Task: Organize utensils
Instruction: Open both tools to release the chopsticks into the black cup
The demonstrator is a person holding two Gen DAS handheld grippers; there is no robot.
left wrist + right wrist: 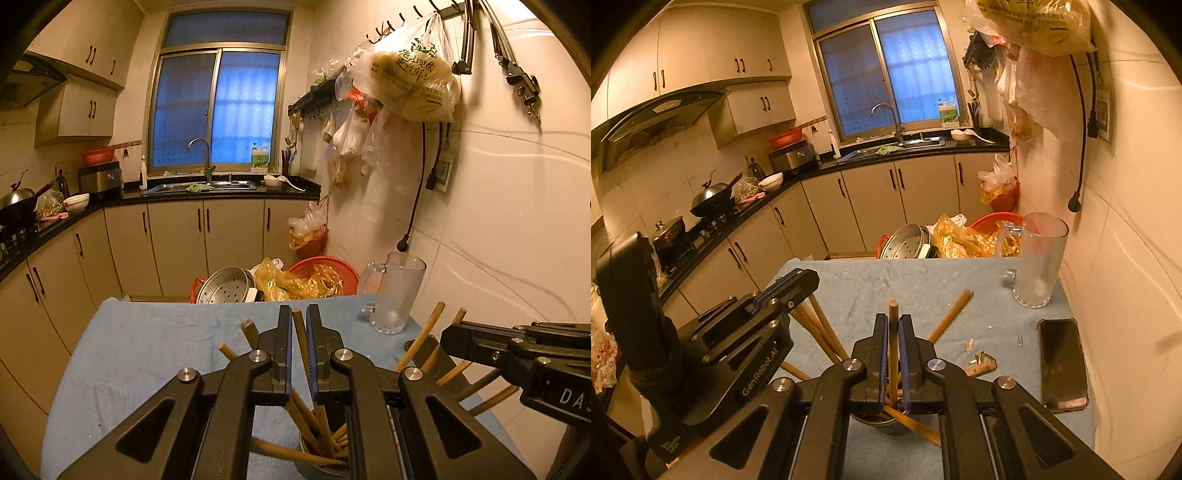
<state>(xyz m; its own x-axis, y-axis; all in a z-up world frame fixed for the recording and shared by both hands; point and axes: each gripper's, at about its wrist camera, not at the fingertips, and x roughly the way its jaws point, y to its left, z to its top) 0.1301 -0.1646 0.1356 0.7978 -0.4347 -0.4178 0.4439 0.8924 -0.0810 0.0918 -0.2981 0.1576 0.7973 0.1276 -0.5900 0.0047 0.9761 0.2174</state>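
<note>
Broadly, a blue-clothed table (923,280) carries everything, with a frosted glass mug (1038,262) near the wall. Chopsticks (314,424) splay from a metal holder (321,469) at the near edge, likely being gathered there. Each tool pinches one upright stick: the left gripper (299,314) narrow on its chopstick, the right gripper (894,323) likewise clamped.

Bare blue cloth (886,280) ahead; glass mug (1039,258) and phone (1062,363) along the right edge.
</note>
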